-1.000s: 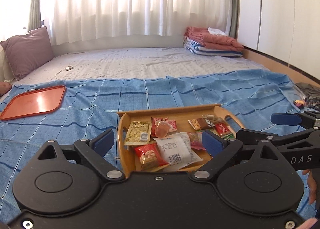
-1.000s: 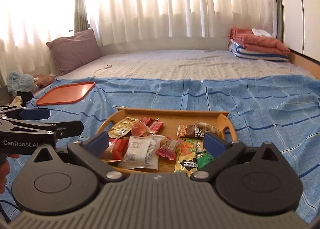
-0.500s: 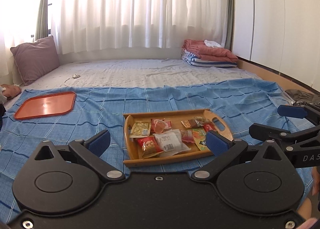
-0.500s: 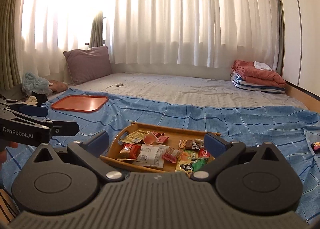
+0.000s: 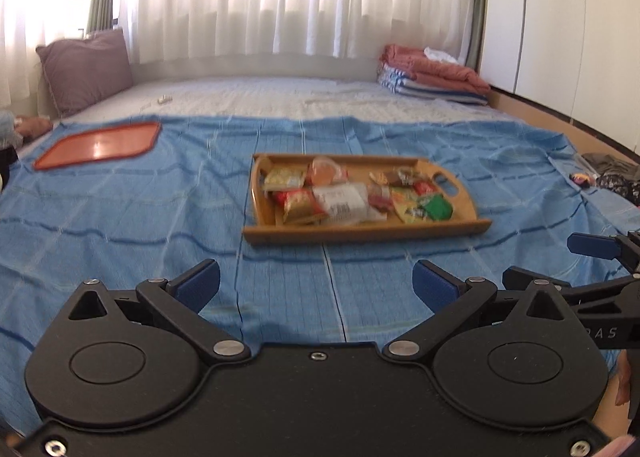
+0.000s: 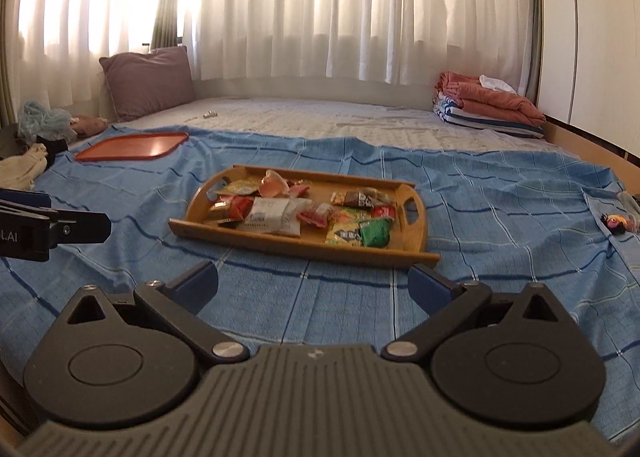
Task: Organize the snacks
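Note:
A wooden tray (image 5: 360, 235) (image 6: 304, 247) with handle cut-outs lies on the blue checked cloth. It holds several snack packets, among them a white wrapper (image 5: 340, 199) (image 6: 276, 215), a red packet (image 5: 298, 203) and a green one (image 6: 374, 233). My left gripper (image 5: 316, 285) hangs well in front of the tray, jaws wide apart and empty. Beside it, my right gripper (image 6: 314, 283) is open and empty too, equally far back from the tray. Each gripper shows at the edge of the other's view.
An orange-red flat tray (image 5: 98, 145) (image 6: 134, 145) lies on the cloth at the far left. A purple pillow (image 6: 150, 83) leans at the back left, folded blankets (image 6: 488, 105) at the back right. Small items (image 6: 618, 222) sit at the cloth's right edge.
Both grippers have pulled back from the wooden tray and sunk lower; the tray now looks smaller and farther off. Both stay open and empty.

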The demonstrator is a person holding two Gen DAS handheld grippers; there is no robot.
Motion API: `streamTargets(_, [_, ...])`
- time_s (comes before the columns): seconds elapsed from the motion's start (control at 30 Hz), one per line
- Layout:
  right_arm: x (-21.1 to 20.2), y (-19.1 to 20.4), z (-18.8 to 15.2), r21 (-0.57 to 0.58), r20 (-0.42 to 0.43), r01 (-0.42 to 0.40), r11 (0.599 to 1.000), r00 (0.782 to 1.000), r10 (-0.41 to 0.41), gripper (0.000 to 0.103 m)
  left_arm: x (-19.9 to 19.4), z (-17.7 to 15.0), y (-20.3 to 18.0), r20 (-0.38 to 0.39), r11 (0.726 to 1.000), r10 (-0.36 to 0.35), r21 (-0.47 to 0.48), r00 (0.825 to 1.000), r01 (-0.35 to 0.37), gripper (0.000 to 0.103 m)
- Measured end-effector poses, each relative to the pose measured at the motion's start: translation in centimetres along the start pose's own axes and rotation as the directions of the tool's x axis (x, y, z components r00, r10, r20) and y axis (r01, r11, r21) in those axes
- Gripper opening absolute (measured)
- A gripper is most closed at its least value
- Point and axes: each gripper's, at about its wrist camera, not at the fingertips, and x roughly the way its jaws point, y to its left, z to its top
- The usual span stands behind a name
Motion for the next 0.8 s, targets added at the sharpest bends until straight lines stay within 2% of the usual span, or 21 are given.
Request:
streamTargets(0.23, [2.2,0.8,-4.1,-0.013,-0.088,0.016,1.000,0.996,-0.018,0.103,4.5,-3.7,0.0,-0.081,0.999,0.037,-0.007,0.996,-0.038,0.103])
streamTargets(0.53, [6.3,0.3,-7.3,0.028,-0.223,0.069,0.997,0.973,-0.061,0.103,8.9,-6.1,0.1,-0.161,0.998,0.053,-0.007,0.986,-0.054,0.103])
streamTargets(0.63, [6.7,0.0,-8.0,0.058,-0.210,0.070,0.996,0.976,-0.056,0.103,10.1,-6.8,0.2,-0.189,0.998,0.058,-0.014,0.980,-0.062,0.103])
streamTargets(0.8, [6.9,-0.2,-8.1,0.076,-0.200,0.066,0.995,0.979,-0.049,0.103,10.5,-7.1,-0.3,-0.169,0.997,0.082,0.027,0.982,-0.078,0.103])
